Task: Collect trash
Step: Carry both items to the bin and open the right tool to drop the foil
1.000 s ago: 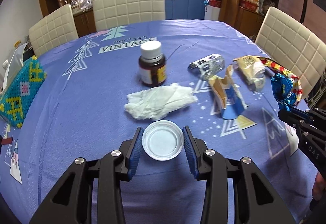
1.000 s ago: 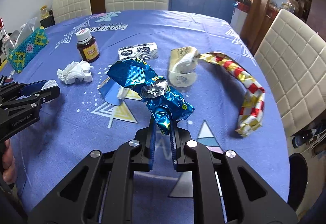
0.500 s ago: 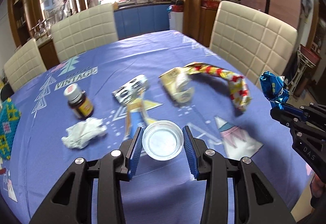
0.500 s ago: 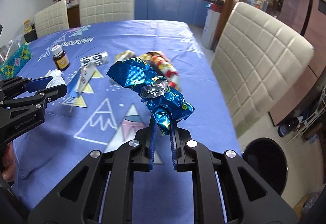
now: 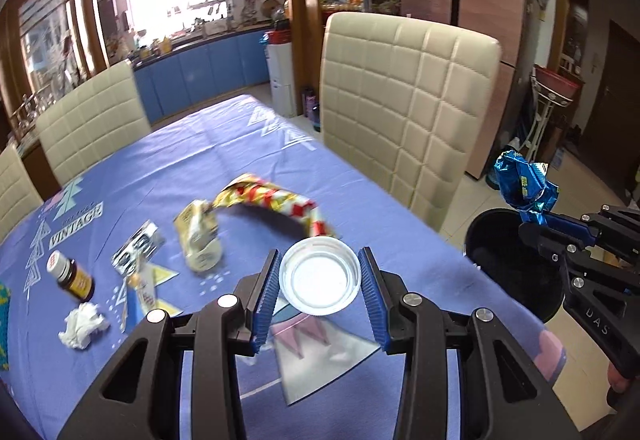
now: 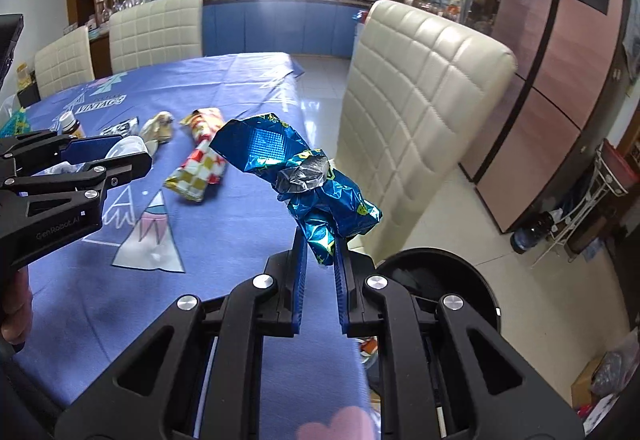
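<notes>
My left gripper (image 5: 319,282) is shut on a round white plastic lid (image 5: 319,282), held flat above the table's right side. From the right wrist view the same gripper (image 6: 132,156) shows at the left with the lid (image 6: 127,147) between its jaws. My right gripper (image 6: 321,256) is shut on a crumpled blue foil wrapper (image 6: 296,176), which sticks up above the table edge. In the left wrist view that wrapper (image 5: 524,186) hangs over a black round bin (image 5: 508,260) on the floor. The bin (image 6: 436,280) lies just right of my right gripper.
On the blue tablecloth (image 5: 168,168) lie a red-yellow checked wrapper (image 5: 276,202), a yellow pouch (image 5: 198,236), a silver packet (image 5: 136,246), a brown bottle (image 5: 70,274) and a crumpled tissue (image 5: 82,324). A cream chair (image 5: 404,112) stands by the table's right edge, beside the bin.
Both grippers swung to the right, from over the table's middle to its right edge, each still holding its item. The chair and black bin came into view; the litter slid left.
</notes>
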A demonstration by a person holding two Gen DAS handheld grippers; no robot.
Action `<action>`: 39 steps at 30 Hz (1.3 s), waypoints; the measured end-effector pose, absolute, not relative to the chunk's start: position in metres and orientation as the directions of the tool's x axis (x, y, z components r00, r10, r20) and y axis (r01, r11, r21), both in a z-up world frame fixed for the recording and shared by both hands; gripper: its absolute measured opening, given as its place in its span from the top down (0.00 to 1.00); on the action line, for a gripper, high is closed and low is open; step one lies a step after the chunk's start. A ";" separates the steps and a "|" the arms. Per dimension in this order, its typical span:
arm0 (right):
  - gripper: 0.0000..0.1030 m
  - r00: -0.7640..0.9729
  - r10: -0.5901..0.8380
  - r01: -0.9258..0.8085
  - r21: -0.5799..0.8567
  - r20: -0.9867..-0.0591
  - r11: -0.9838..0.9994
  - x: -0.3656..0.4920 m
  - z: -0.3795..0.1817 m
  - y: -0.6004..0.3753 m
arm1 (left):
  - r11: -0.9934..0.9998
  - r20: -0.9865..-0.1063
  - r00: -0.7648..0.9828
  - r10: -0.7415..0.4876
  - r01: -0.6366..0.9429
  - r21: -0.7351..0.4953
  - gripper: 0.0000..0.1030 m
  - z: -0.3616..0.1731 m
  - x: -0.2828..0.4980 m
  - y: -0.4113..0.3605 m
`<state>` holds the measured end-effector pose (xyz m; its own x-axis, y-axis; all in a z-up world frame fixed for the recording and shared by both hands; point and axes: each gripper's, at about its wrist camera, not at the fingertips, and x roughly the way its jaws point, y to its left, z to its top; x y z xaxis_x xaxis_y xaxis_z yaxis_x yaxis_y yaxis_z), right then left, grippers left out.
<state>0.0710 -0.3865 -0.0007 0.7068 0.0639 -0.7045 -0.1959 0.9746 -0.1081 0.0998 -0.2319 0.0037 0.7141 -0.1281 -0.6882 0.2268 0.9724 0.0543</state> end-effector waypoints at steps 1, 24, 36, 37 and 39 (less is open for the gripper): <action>0.86 0.710 0.059 -0.188 -0.108 -0.701 0.976 0.070 0.001 -0.392 | 0.970 -0.686 0.715 -0.134 0.236 0.058 0.63 0.005 0.100 -0.238; 0.84 0.752 -0.060 0.007 -0.083 -0.657 0.997 0.054 0.018 -0.490 | 0.903 -0.677 0.683 -0.274 0.426 0.064 0.63 0.011 0.113 -0.346; 0.84 0.753 -0.046 0.015 -0.053 -0.656 0.998 0.061 0.017 -0.498 | 0.901 -0.690 0.672 -0.267 0.428 0.068 0.63 0.005 0.122 -0.351; 0.84 0.753 -0.047 0.014 -0.055 -0.657 0.998 0.063 0.016 -0.497 | 0.902 -0.692 0.672 -0.265 0.426 0.068 0.63 0.004 0.122 -0.351; 0.84 0.747 -0.045 0.016 -0.049 -0.663 0.999 0.064 0.014 -0.497 | 0.903 -0.693 0.671 -0.263 0.424 0.068 0.63 0.004 0.123 -0.350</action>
<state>0.0638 -0.4971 0.0136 0.7469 -0.0446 -0.6634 0.0163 0.9987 -0.0487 0.1229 -0.3496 0.0039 0.6710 -0.2632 -0.6931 0.4241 0.9031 0.0676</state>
